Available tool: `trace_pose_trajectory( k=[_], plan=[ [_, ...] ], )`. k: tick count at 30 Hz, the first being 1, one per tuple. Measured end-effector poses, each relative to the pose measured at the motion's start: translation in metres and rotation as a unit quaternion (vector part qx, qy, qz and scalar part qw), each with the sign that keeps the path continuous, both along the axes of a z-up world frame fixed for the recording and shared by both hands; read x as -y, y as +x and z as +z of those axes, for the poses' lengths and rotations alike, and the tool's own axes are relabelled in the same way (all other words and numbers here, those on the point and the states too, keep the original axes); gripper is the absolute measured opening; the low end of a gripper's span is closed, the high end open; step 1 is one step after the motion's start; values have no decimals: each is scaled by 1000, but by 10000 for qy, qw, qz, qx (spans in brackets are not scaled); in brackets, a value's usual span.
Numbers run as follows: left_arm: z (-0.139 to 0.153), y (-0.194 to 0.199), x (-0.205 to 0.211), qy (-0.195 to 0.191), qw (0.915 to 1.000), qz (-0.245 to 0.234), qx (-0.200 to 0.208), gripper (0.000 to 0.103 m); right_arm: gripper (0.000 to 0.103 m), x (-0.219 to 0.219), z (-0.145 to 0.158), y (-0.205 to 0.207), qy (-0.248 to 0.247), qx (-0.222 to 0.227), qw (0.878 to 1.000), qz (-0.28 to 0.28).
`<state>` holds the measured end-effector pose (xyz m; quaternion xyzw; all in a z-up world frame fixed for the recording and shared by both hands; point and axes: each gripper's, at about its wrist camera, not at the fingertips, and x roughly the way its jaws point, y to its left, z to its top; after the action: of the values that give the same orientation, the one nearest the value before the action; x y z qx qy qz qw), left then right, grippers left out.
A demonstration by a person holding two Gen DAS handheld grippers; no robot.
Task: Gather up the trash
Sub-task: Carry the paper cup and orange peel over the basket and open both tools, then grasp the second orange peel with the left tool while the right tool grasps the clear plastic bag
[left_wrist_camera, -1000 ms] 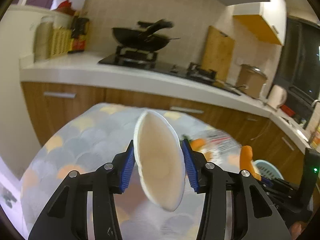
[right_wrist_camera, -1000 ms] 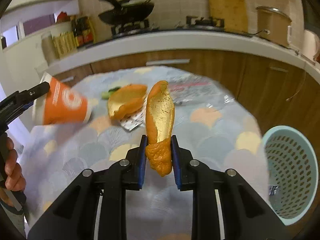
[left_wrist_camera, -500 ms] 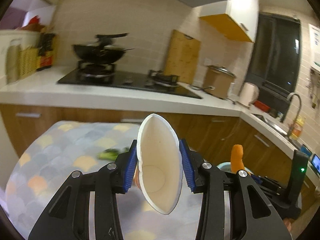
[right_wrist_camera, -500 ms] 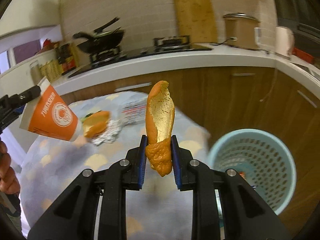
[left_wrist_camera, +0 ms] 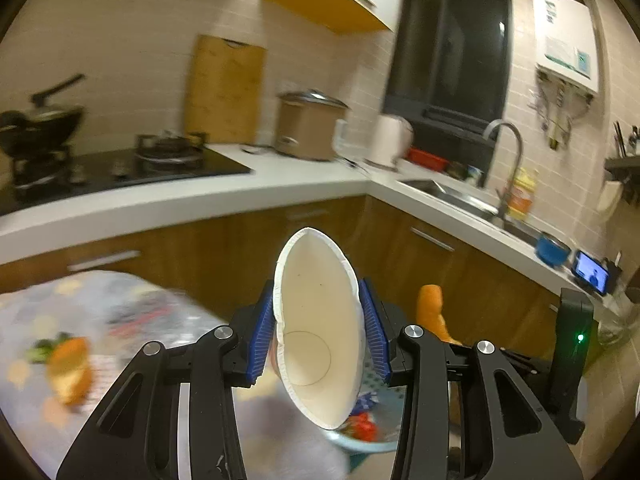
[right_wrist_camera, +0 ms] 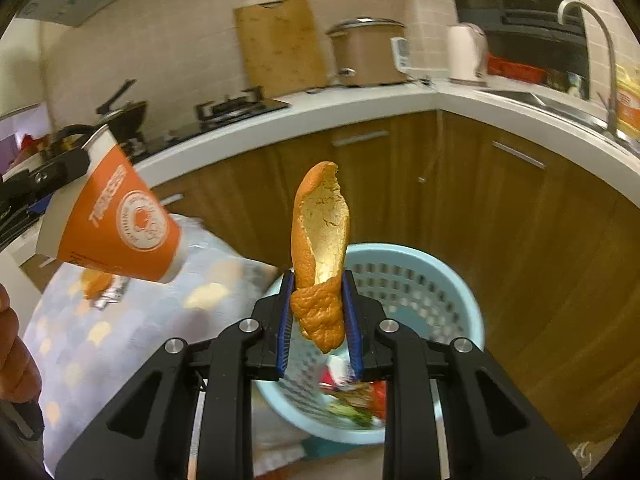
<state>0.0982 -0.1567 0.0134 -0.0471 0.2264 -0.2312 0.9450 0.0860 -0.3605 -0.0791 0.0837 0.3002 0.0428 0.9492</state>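
Note:
My left gripper (left_wrist_camera: 318, 340) is shut on a squashed paper cup (left_wrist_camera: 320, 328), its white inside facing the camera. From the right wrist view the same cup (right_wrist_camera: 116, 228) shows orange with a round logo, at the left. My right gripper (right_wrist_camera: 318, 320) is shut on a long orange peel (right_wrist_camera: 320, 248) that stands upright between the pads. A light blue perforated basket (right_wrist_camera: 420, 284) sits on the floor right behind and below the peel, with wrappers and scraps inside. In the left wrist view the peel (left_wrist_camera: 430, 308) and a bit of the basket (left_wrist_camera: 360, 440) show past the cup.
A table with a scale-patterned cloth (right_wrist_camera: 100, 332) lies to the left, bearing another peel piece (left_wrist_camera: 70, 368) and a foil wrapper (right_wrist_camera: 108, 296). Wooden cabinets (right_wrist_camera: 520, 240) under a white counter (left_wrist_camera: 160, 204) curve behind the basket. A hand (right_wrist_camera: 12, 360) shows at the left edge.
Both grippers swung right, away from the table and toward the blue basket, each keeping its load. The basket now sits centred under the peel; the table has slid off to the left.

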Motion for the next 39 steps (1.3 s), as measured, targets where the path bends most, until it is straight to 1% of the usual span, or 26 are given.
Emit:
trace_pose_trajectory(
  k=[4,6,8,11,13,16,18,19,20,21,22,23,26,29,32,36,39],
  plan=[
    [-26,21,41,193,9990,-265,-297,39,20,17,-15,8,82,-248,9995,-190],
    [-42,32,59,282,9975,-397,-510,39,21,25,-27,17,236,-529,9982,-141],
    [-57,44,70,296,9954,-497,-764,42,21,33,-42,25,495,-829,9953,-83],
    [-72,55,77,328,9928,-516,-1030,43,21,40,-56,31,542,-1085,9925,-169],
    [-78,60,76,320,9917,-513,-1132,44,22,43,-63,35,562,-1207,9909,-181],
    [-85,65,76,320,9907,-509,-1224,44,23,45,-66,38,649,-1271,9896,-162],
    [-86,67,75,324,9900,-510,-1271,46,27,44,-68,40,644,-1318,9891,-136],
    [-86,66,72,327,9896,-516,-1305,49,28,44,-68,40,693,-1331,9886,-111],
    [-88,67,72,340,9889,-530,-1346,51,36,44,-68,41,719,-1337,9883,-108],
    [-89,68,72,354,9883,-511,-1394,53,56,44,-67,43,726,-1330,9884,-134],
    [-90,67,70,334,9880,-495,-1426,59,62,45,-65,40,700,-1253,9895,-187],
    [-89,66,67,314,9883,-467,-1416,62,62,44,-62,38,657,-1179,9906,-201],
    [-83,60,59,329,9897,-406,-1335,62,62,43,-51,32,561,-1016,9930,-220],
    [-73,52,46,250,9913,-332,-1246,65,62,41,-41,28,593,-861,9944,-170],
    [-62,43,33,191,9935,-214,-1106,66,62,34,-30,25,516,-719,9960,-75],
    [-48,30,11,62,9955,-23,-941,69,62,9,-14,24,367,-521,9976,283],
    [-39,25,-9,-48,9959,166,-885,70,62,-19,-2,27,75,-399,9979,508]
  ],
)
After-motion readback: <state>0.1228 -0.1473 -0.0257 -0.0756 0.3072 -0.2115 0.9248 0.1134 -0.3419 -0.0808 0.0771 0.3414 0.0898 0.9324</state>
